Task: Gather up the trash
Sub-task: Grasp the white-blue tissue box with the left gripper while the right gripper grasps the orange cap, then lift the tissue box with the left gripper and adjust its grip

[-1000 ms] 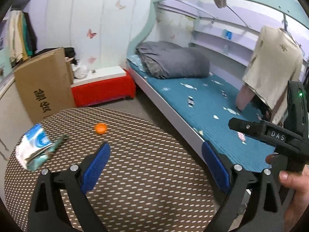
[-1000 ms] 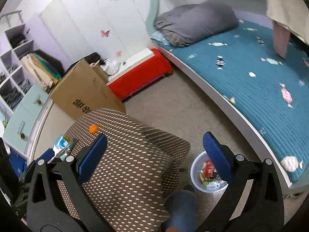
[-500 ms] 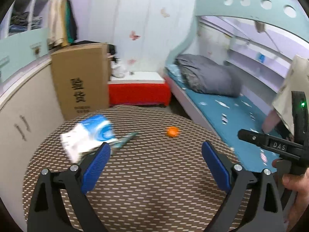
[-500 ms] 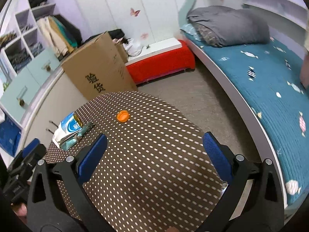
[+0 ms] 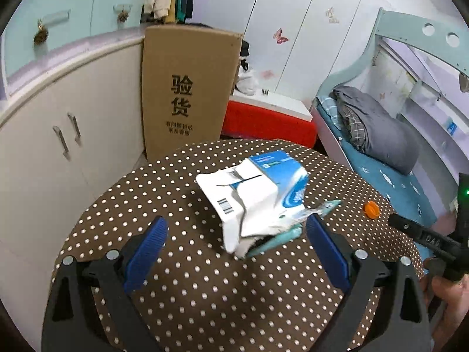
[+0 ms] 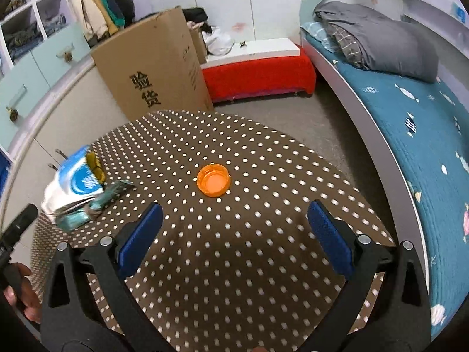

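A crumpled blue-and-white carton [image 5: 258,196] lies on the brown dotted round table [image 5: 205,287], with a teal wrapper [image 5: 281,237] under its near edge. My left gripper [image 5: 234,252] is open and empty, just short of the carton. An orange bottle cap [image 6: 213,180] lies open side up near the table's middle; it also shows in the left wrist view [image 5: 371,209]. My right gripper [image 6: 231,237] is open and empty, a little short of the cap. The carton [image 6: 74,184] and wrapper [image 6: 96,205] show at the left of the right wrist view.
A tall cardboard box [image 5: 187,91] stands behind the table against white cabinets [image 5: 58,135]. A red and white bench [image 6: 258,67] sits by the wall. A bed with a blue cover [image 6: 416,135] and a grey quilt [image 6: 378,41] runs along the right.
Both grippers have swung left and down toward the table. The carton now sits in front of the left gripper, the orange cap in front of the right. Both stay open.
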A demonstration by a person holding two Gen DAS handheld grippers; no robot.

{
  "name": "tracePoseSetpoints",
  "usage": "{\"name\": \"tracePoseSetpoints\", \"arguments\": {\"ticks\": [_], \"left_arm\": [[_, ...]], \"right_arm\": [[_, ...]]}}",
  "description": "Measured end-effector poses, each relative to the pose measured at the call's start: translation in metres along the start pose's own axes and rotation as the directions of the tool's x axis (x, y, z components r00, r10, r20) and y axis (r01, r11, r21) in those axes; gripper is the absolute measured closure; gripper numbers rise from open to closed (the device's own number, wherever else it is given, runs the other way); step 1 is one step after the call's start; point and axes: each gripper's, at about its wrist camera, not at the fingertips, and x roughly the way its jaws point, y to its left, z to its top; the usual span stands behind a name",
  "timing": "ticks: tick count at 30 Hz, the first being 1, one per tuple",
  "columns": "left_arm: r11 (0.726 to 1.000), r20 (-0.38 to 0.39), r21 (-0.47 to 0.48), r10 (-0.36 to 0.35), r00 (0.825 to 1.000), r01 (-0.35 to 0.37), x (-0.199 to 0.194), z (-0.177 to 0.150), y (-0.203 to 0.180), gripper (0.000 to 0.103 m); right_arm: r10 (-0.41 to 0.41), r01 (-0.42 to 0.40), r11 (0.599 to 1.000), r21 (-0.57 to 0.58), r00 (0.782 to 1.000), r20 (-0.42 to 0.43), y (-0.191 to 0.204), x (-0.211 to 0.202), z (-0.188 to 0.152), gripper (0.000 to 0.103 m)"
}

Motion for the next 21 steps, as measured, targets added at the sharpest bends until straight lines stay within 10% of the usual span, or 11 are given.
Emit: {"name": "tracePoseSetpoints", "arguments": {"ticks": [7,14,21], "left_arm": [[1.0,-0.048,-0.008,-0.025,0.999,0.024,0.032,0.007,-0.005,0.02],[0.996,-0.089,0.004,-0.089,0.992,0.089,0.052,0.005,-0.015,0.079],[0.993,-0.054,0.005,-0.121,0.991,0.121,0.035,-0.008,-0.025,0.096]], "right_arm": [[-0.019,0.019,0.998,-0.054,1.0,-0.001,0.012,0.026,0.012,0.008],[-0.067,0.069,0.991,-0.117,0.998,0.018,0.021,0.038,0.014,0.069],[0.011,-0.009,0.996,-0.087,1.0,0.027,0.014,0.014,-0.002,0.074]]}}
